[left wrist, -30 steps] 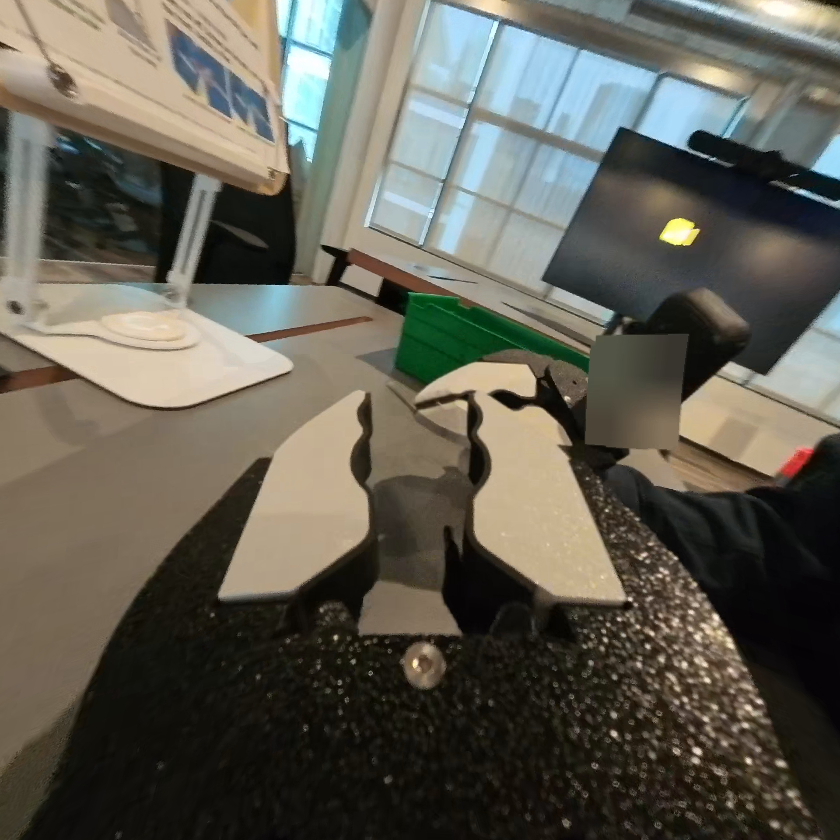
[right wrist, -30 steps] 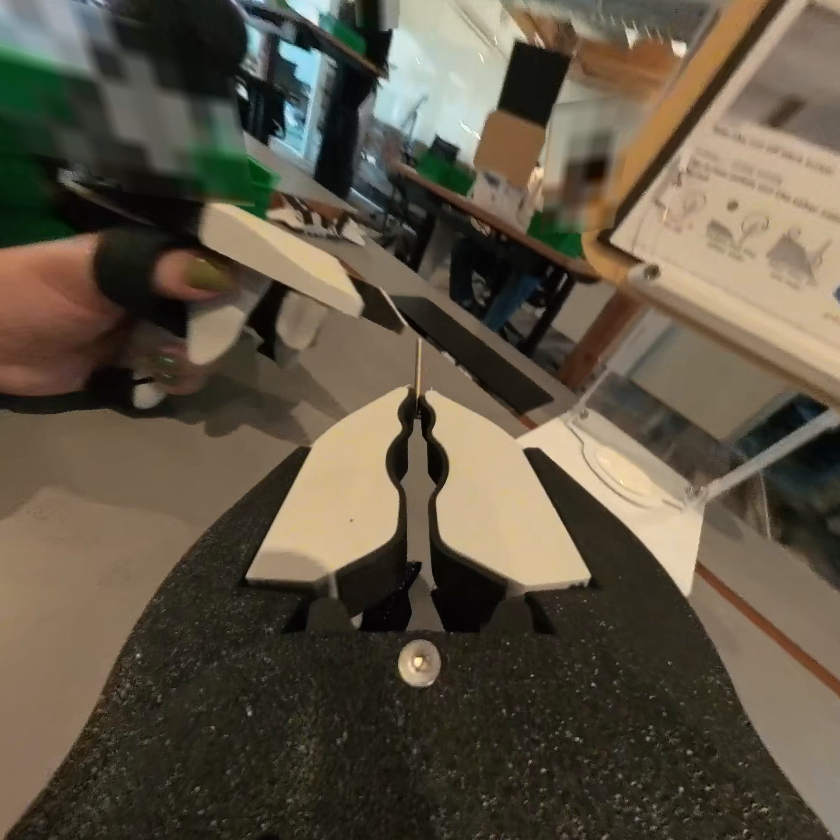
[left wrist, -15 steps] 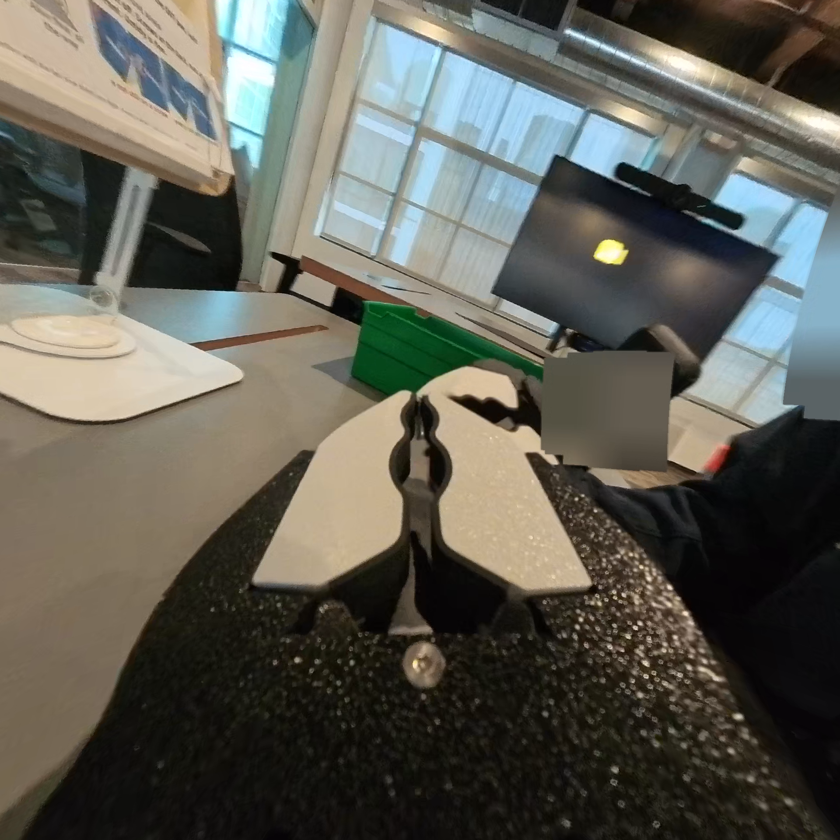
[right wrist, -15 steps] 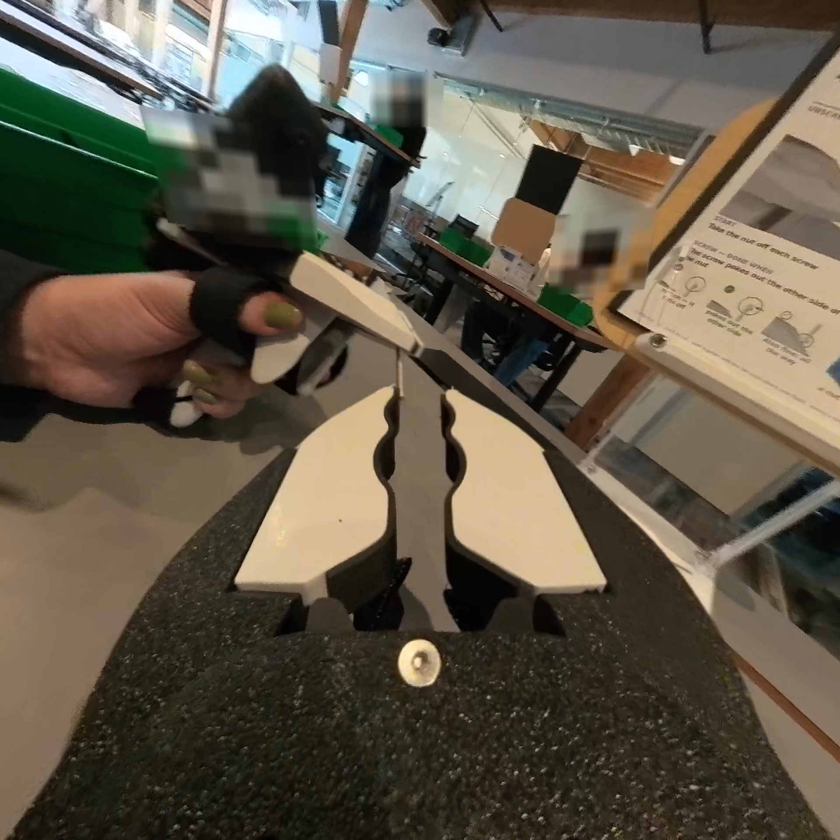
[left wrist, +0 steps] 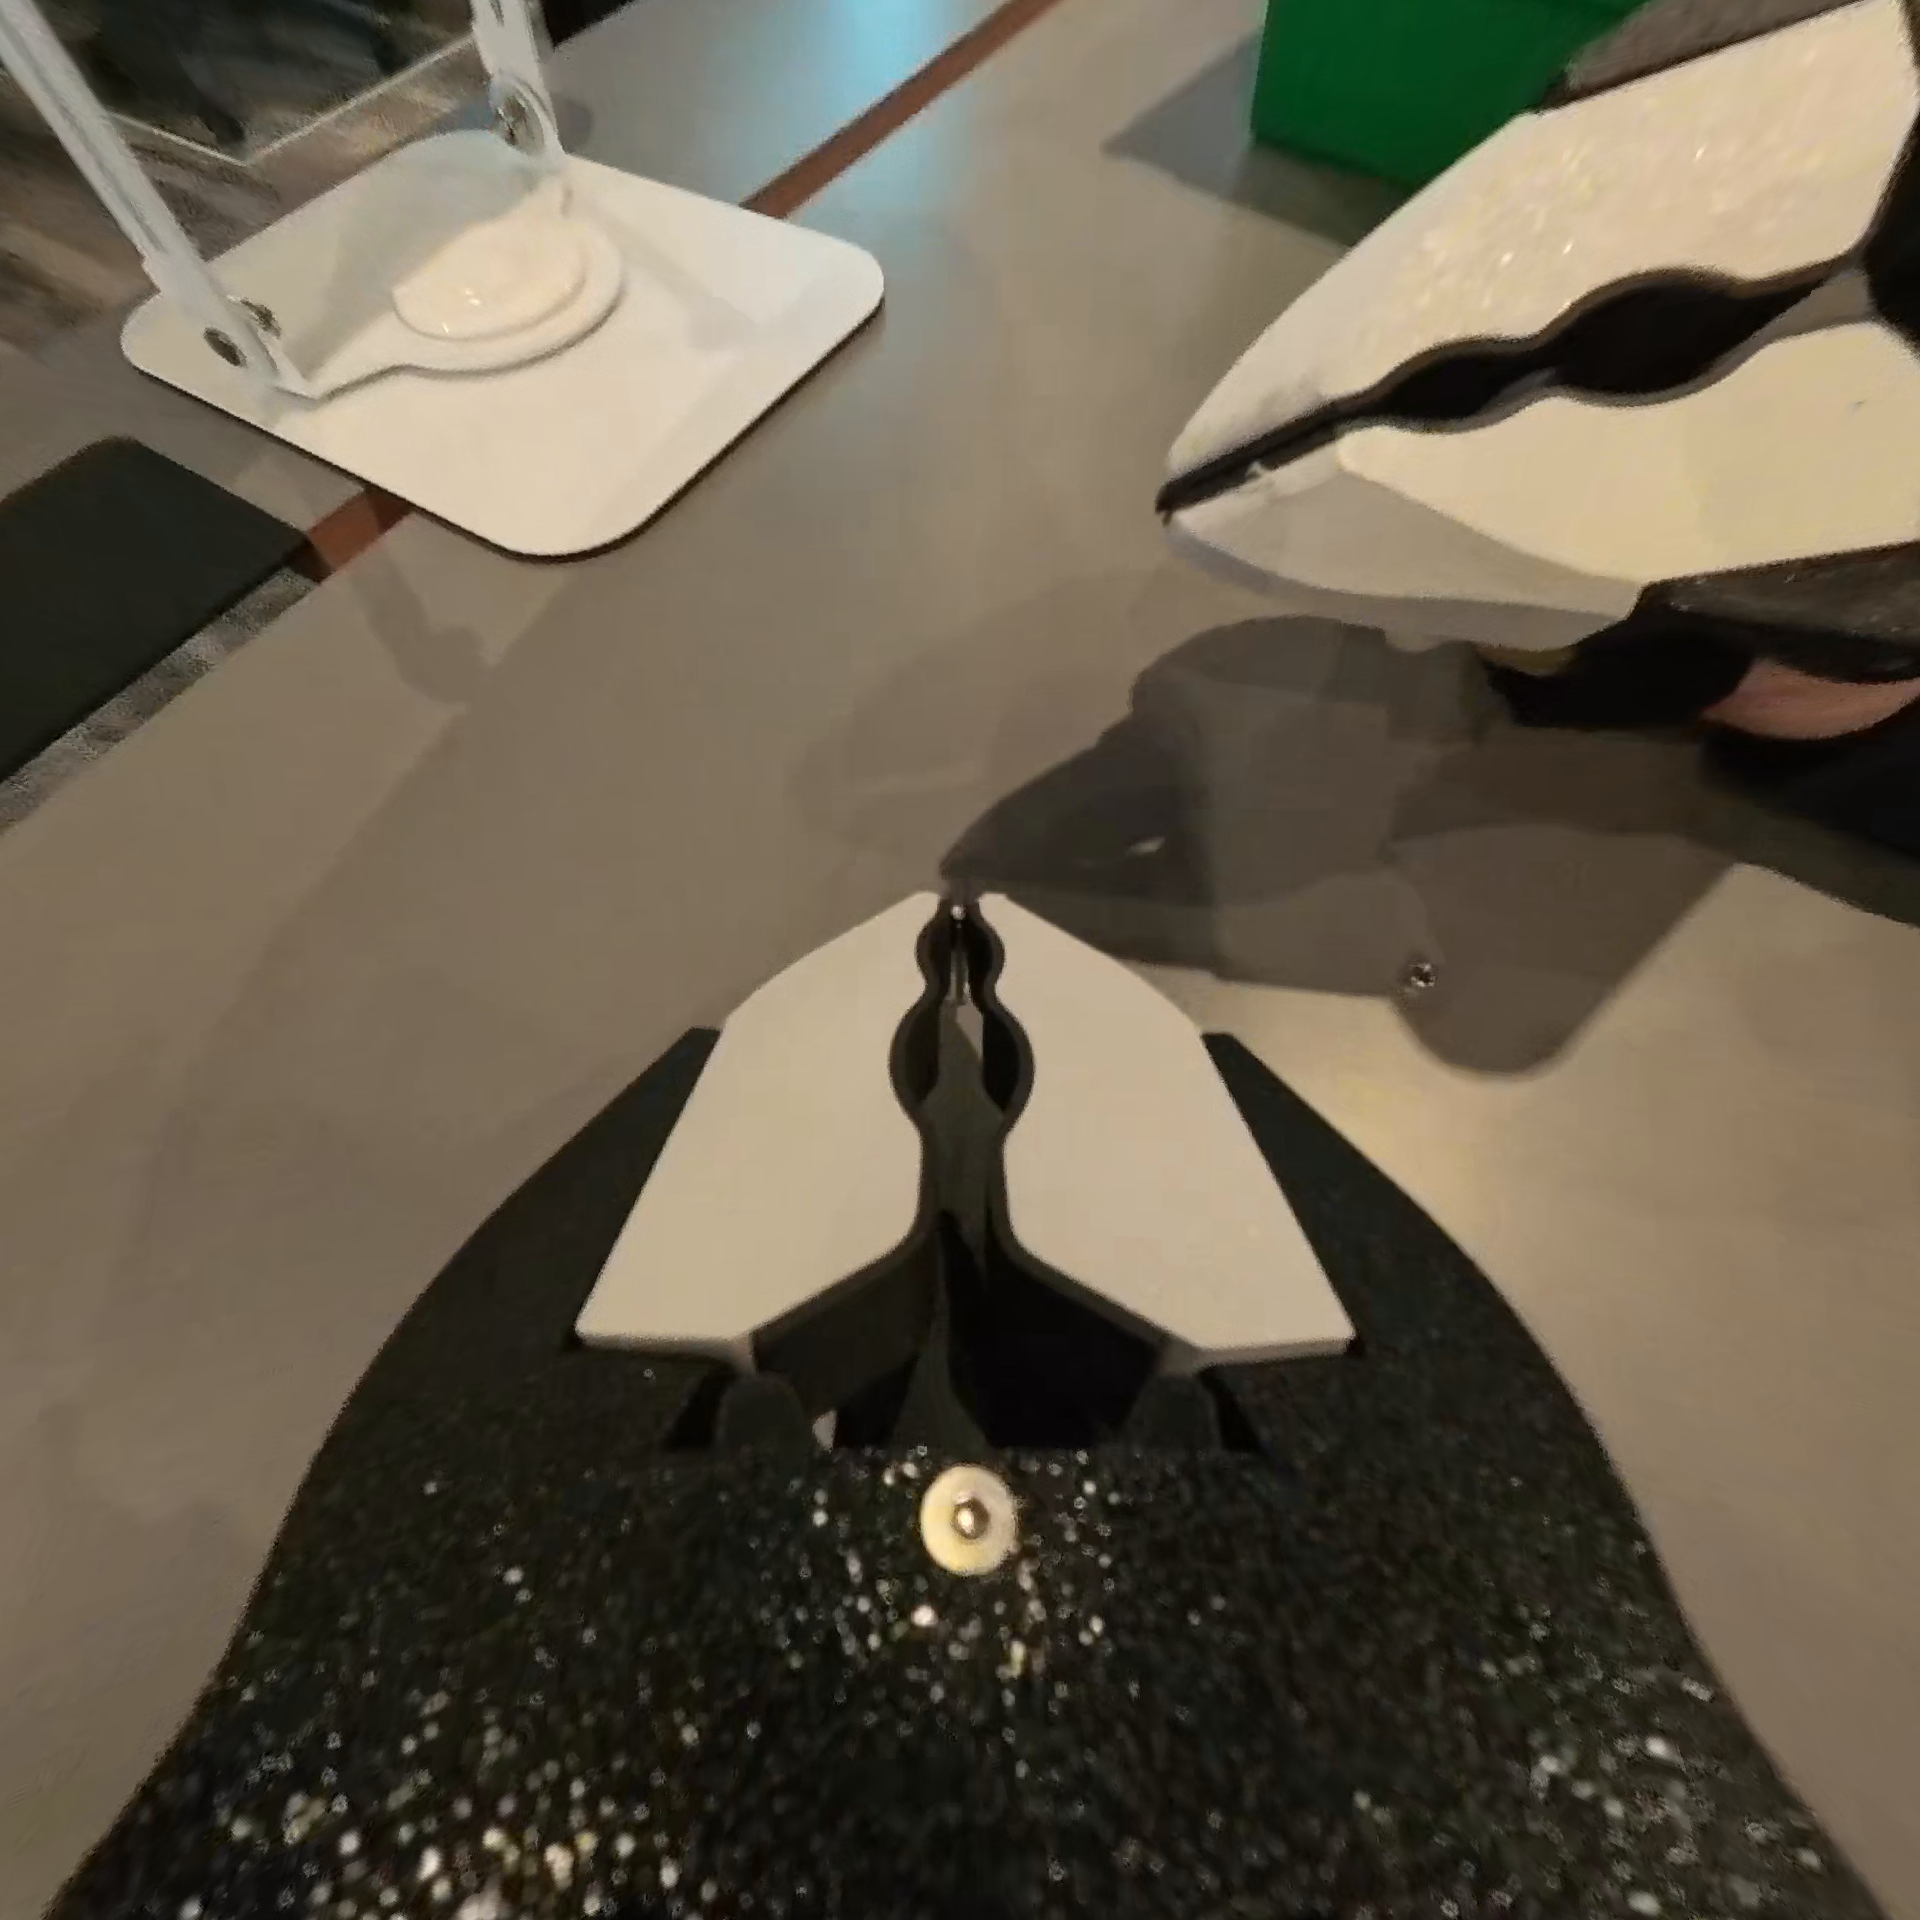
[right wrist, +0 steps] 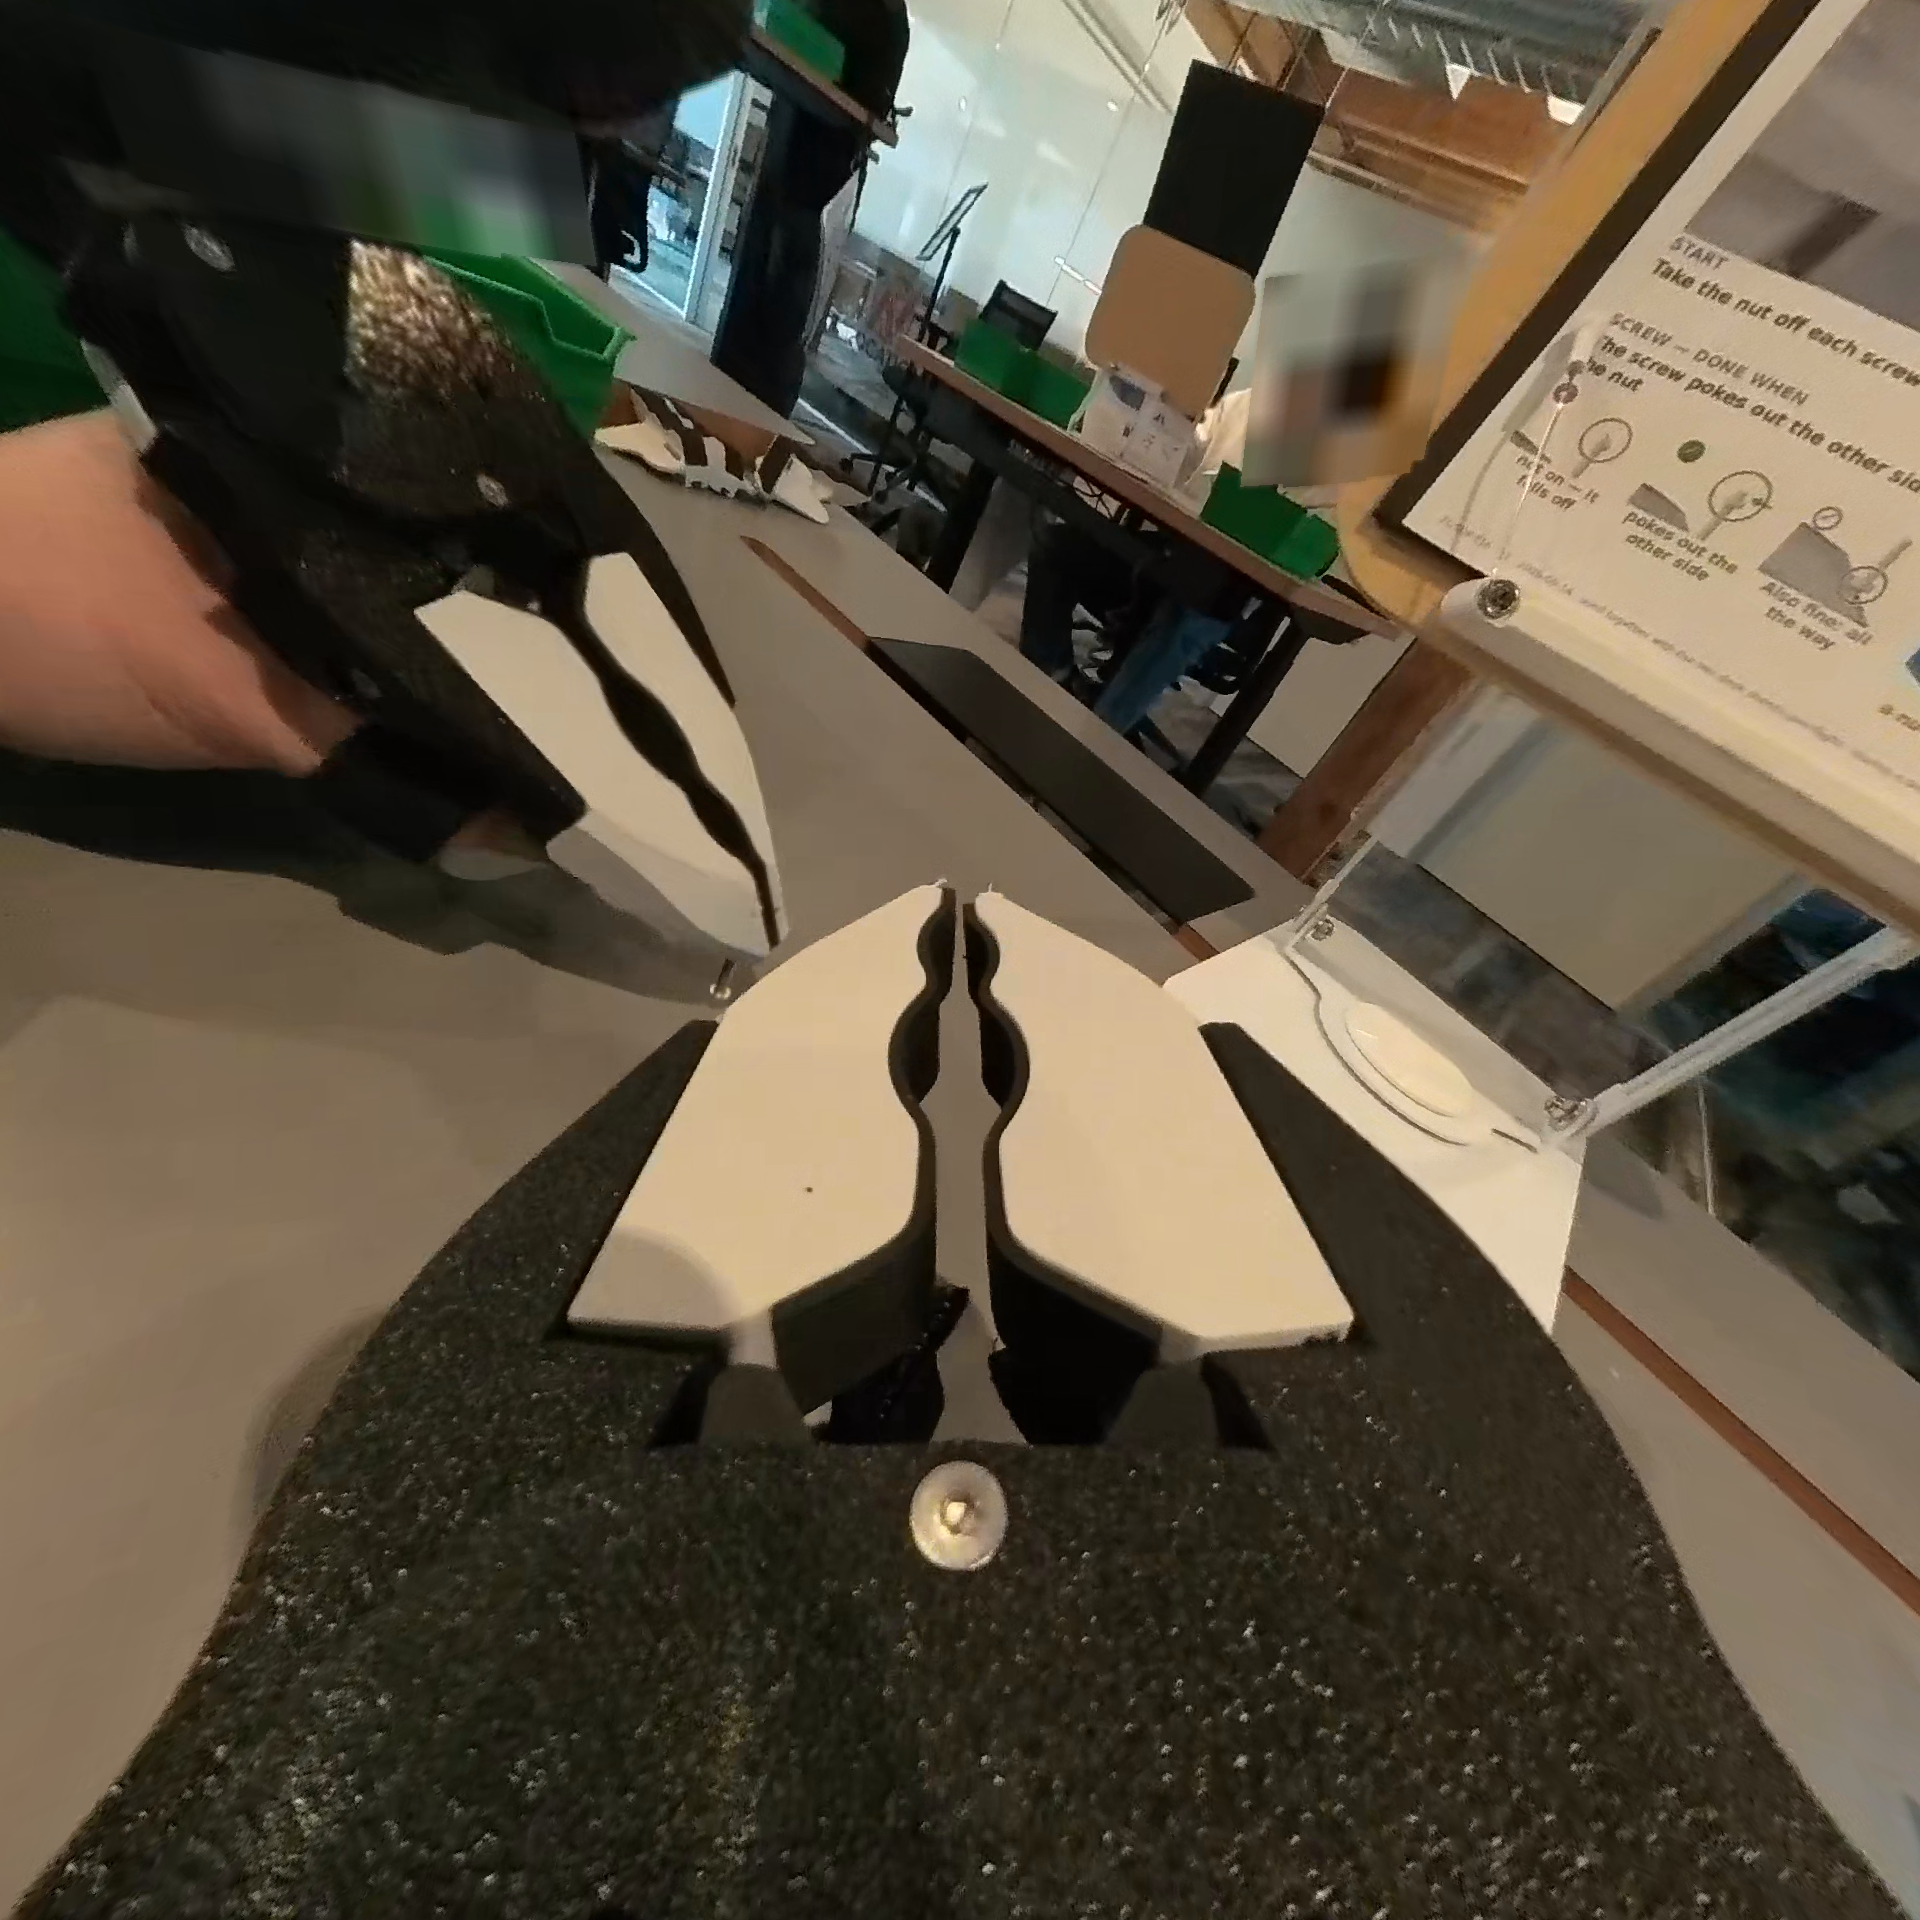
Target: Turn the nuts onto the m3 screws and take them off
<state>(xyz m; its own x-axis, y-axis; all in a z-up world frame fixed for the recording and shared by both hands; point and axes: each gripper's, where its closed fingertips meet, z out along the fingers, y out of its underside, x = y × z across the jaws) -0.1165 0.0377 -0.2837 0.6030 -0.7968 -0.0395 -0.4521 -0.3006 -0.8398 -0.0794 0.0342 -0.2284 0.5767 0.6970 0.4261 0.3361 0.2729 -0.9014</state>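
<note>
A: The screw has changed hands. A second ago the right gripper (right wrist: 961, 896) pinched it upright; now the left gripper (left wrist: 962, 912) has it.
B: Left state?
A: Clamped narrow on the m3 screw (left wrist: 957, 935), with the thin shaft lying in the slot between the fingertips. In the right wrist view its end pokes out under the left tips, at 9 o'clock from the right gripper's own tips.
B: Right?
A: It opened to let go and is drawn together again, with just a slit and nothing visible in it. It sits at 1 o'clock from the left one, apart from it.
B: Nut?
A: There's a small shiny piece (left wrist: 1418, 974) on the grey table (left wrist: 468, 831), near the left tips at 3 o'clock. Probably the nut, but it's too small to be sure.
B: Meaning?
A: The handover is done. I'd judge the nut is off, and the right is free to fetch it.
</note>
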